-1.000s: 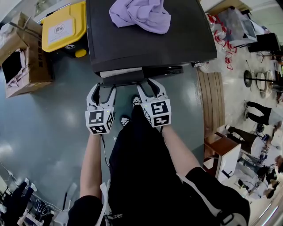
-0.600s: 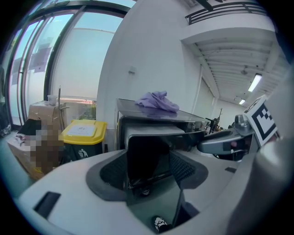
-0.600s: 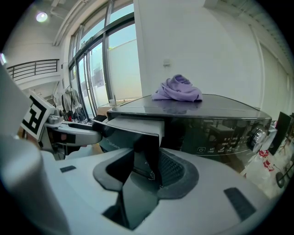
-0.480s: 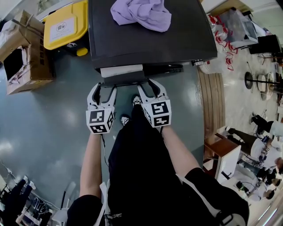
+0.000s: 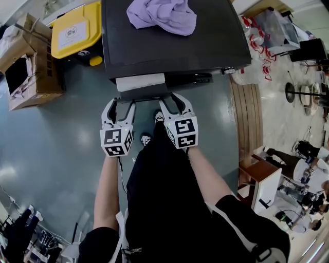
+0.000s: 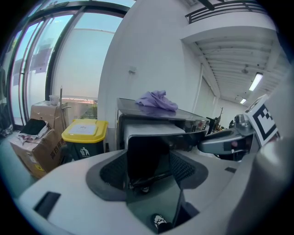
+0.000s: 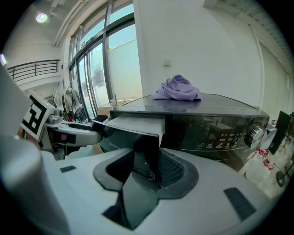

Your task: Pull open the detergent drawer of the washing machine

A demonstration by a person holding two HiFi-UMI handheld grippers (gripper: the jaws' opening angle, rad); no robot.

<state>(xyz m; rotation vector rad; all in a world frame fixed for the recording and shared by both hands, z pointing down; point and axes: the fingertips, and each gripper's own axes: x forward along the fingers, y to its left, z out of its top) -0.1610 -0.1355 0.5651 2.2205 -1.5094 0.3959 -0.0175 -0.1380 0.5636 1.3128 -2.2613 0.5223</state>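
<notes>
**Left hand-held gripper (image 5: 122, 102) and right hand-held gripper (image 5: 169, 98) at the part-open detergent drawer (image 5: 140, 82)**

Both are of smooth, pale grey moulded plastic with rounded, curving jaws; each carries a white cube (image 5: 116, 141) printed with black square markers; the pads (image 6: 112, 172) inside the jaws are dark and finely meshed

The left hand-held gripper has its jaws apart around the left end of the drawer's front panel (image 5: 146, 94), a flat, glossy black slab with square corners; the slab fills the gap between the two pads in the left gripper view, though I cannot tell whether either pad presses on it

The right hand-held gripper also has its jaws standing moderately wide, at the panel's right end; in the right gripper view the panel's vertical edge stands just beside the right-hand pad

The detergent drawer juts part-way out of the washing machine (image 5: 175, 46), at the left of its front; its matt white plastic top shows as a plain rectangle between the machine's dark lid and the black front panel

The washing machine is a boxy, dark, slightly reflective cabinet; its control panel (image 7: 220, 137) is shiny black with pale symbols and a round knob (image 7: 255, 134) at the far right; a crumpled lilac cloth (image 5: 163, 15), soft and folded in on itself, lies on the lid

A bin with a rounded yellow lid (image 5: 74, 31) and a creased brown cardboard box (image 5: 31, 67) stand on the glossy grey floor (image 5: 61, 144) beside the machine
</notes>
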